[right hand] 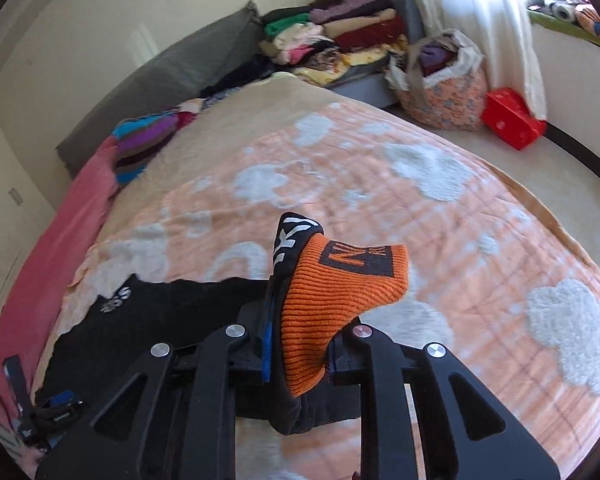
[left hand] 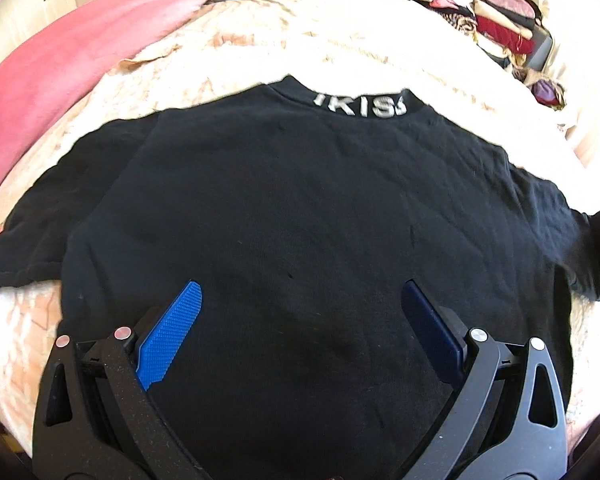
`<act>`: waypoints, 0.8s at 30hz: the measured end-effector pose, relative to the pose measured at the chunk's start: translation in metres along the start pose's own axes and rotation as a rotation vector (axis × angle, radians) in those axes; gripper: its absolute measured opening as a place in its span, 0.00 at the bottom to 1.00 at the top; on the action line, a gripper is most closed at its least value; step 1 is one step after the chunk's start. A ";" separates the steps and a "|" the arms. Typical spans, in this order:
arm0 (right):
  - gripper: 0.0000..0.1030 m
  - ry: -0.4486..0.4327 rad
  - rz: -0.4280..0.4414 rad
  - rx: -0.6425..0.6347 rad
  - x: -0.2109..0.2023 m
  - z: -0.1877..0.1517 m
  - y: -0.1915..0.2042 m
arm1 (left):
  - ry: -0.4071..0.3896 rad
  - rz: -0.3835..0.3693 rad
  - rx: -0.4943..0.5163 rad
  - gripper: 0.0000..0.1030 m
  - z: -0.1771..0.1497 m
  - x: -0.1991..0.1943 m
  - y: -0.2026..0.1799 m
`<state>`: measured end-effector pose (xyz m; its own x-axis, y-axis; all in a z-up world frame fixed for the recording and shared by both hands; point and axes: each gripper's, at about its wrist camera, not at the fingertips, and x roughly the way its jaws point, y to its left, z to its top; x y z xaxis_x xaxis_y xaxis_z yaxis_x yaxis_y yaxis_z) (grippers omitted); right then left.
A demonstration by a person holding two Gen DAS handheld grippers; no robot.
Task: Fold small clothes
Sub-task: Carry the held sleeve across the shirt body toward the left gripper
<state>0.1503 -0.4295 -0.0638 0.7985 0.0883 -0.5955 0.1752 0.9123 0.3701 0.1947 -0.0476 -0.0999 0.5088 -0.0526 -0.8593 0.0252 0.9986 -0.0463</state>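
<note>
Two grippers in use over one black knit sweater (left hand: pixel 284 200), which lies flat, back up, on a peach quilted bedspread with fluffy white cloud patches (right hand: pixel 380 184). White embroidered lettering runs across the sweater's collar (left hand: pixel 360 104), at the far edge from the left wrist camera. Left gripper (left hand: pixel 302 300) hovers over the lower body of the sweater, its blue textured pads (left hand: pixel 172 332) spread wide with nothing pinched between them; whether the tips touch the fabric I cannot tell. Right gripper (right hand: pixel 296 320) has its jaws closed narrow on the sweater's sleeve end, clamping the orange ribbed cuff (right hand: pixel 328 296) with a dark printed patch, which stands lifted above the bedspread. Black sleeve fabric hangs down below the clamped cuff. Rest of the sweater trails away to the left in the right wrist view, still on the bed. Background: a long pink plush blanket (left hand: pixel 60 64) along one bed edge, a stack of folded clothes (right hand: pixel 340 36) beyond the bed, a floral fabric basket (right hand: pixel 444 92) and a red box (right hand: pixel 512 118) on the floor.
</note>
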 end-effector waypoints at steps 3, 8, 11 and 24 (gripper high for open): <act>0.17 0.017 0.125 -0.081 0.011 0.003 0.060 | -0.017 0.001 -0.018 0.91 0.004 -0.007 0.009; 0.17 0.092 0.253 -0.196 0.036 -0.011 0.141 | -0.033 0.003 -0.052 0.91 0.009 -0.016 0.026; 0.17 0.130 0.304 -0.257 0.050 -0.026 0.178 | -0.039 -0.001 -0.073 0.91 0.011 -0.019 0.035; 0.51 0.181 0.408 -0.394 0.084 -0.064 0.211 | -0.029 -0.060 -0.148 0.91 0.014 -0.022 0.056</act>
<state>0.2172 -0.2042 -0.0817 0.6393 0.4980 -0.5858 -0.3796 0.8670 0.3228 0.1971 0.0097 -0.0769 0.5352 -0.1097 -0.8376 -0.0702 0.9823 -0.1735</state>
